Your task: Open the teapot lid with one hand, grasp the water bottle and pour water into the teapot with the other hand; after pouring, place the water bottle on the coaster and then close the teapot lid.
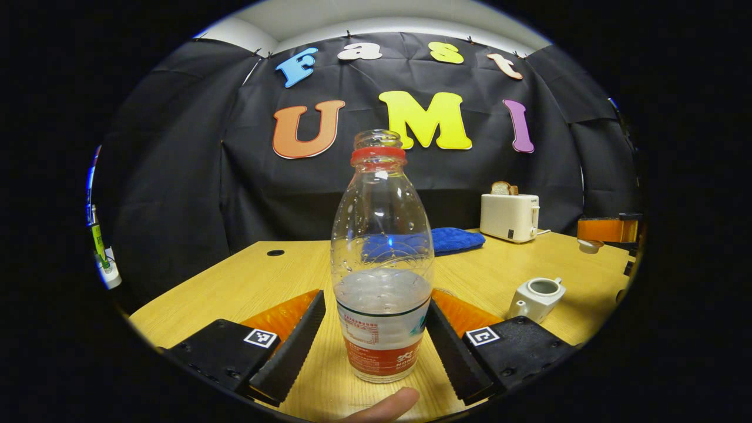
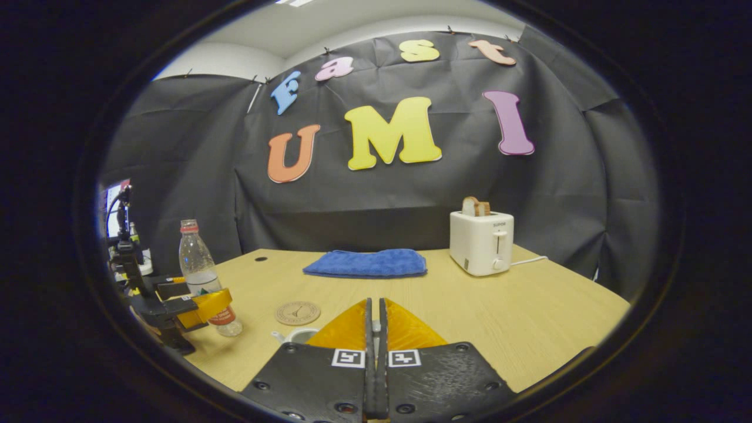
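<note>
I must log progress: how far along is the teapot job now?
Done: the teapot stands open, its lid off. In hand: the left tool flanks the water bottle, which stands on the table; the grip is not clearly clamped. Left: pouring, setting the bottle on the coaster, closing the lid.

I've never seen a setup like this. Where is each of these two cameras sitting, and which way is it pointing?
Left gripper view: rides the left gripper, facing the water bottle between its open fingers; a fingertip shows at the bottom.
Right gripper view: rides the right gripper, fingers together, facing across the table to the blue cloth; the left gripper shows at its left.
Shared: bottle, cloth, toaster, teapot.
</note>
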Motion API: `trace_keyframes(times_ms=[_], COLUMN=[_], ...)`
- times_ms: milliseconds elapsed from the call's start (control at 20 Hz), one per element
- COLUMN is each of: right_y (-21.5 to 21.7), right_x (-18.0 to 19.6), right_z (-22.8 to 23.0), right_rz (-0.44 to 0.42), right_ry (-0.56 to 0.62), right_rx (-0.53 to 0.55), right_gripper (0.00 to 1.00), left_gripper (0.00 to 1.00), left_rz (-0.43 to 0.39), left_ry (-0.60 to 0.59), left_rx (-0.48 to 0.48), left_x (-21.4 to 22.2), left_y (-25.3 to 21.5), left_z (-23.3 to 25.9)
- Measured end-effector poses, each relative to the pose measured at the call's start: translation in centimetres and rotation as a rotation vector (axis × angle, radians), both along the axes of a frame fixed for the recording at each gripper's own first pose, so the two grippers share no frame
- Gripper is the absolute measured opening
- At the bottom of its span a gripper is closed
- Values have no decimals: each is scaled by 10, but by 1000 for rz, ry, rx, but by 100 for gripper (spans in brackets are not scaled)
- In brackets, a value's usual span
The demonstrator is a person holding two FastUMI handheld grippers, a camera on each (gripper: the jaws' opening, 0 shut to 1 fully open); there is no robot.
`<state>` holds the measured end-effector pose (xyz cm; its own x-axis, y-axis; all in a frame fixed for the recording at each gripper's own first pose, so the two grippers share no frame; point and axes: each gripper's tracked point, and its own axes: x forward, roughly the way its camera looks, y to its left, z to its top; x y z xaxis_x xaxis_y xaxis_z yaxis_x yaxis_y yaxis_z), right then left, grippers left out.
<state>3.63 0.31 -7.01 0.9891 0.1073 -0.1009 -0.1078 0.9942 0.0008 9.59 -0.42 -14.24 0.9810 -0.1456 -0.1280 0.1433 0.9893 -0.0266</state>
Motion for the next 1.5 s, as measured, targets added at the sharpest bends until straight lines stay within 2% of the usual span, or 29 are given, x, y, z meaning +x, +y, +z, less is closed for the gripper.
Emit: trace_keyframes(times_ms=[150,200,250,600,850,1100,1500], right_y=[3,2,-1,-38,-61,-77,-97], right_x=[-2,-1,-3,-8,-15,-23,-27], right_z=[-3,-3,-3,1,0,2,6], right_rz=[13,11,8,-45,-64,-69,-86], right_ry=[4,5,6,20,31,29,21], right_rx=[5,6,9,34,41,48,65], right_gripper=[0,0,0,0,0,0,0], left_gripper=[95,84,79,76,76,75,75], left_rz=[-11,-10,-11,-7,-6,-56,-69], left_ry=[3,6,6,5,50,91,128], left_rx=[-2,1,5,148,391,678,984], left_x=[-4,-3,-3,-13,-14,-19,-18], left_y=[-4,-4,-5,-7,-8,-20,-28], left_z=[0,0,2,28,33,28,24])
